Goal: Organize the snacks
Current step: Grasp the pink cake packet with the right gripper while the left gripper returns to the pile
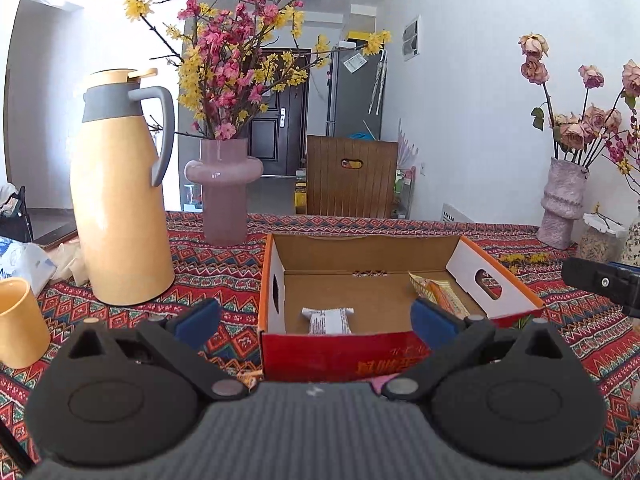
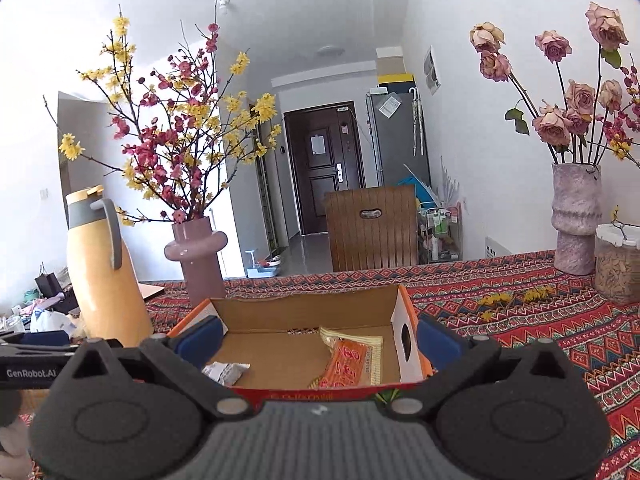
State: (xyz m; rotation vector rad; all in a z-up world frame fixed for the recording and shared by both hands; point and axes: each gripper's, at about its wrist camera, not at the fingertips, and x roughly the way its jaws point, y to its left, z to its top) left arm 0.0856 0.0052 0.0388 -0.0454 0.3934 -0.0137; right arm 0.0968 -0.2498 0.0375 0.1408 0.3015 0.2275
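Here, both jaws released, empty. Cardboard box [image 1: 340,350] just ahead of left gripper [image 1: 316,318]; white snack [image 1: 328,319] between jaws. Orange snack [image 2: 350,364] between right gripper [image 2: 318,342] jaws.

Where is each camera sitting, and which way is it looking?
Left wrist: on the left gripper, open, facing the cardboard box straight on; the other gripper's black tip pokes in at right.
Right wrist: on the right gripper, open, facing the box from its right side.
Both show the white snack, orange snack, yellow jug and pink vase.
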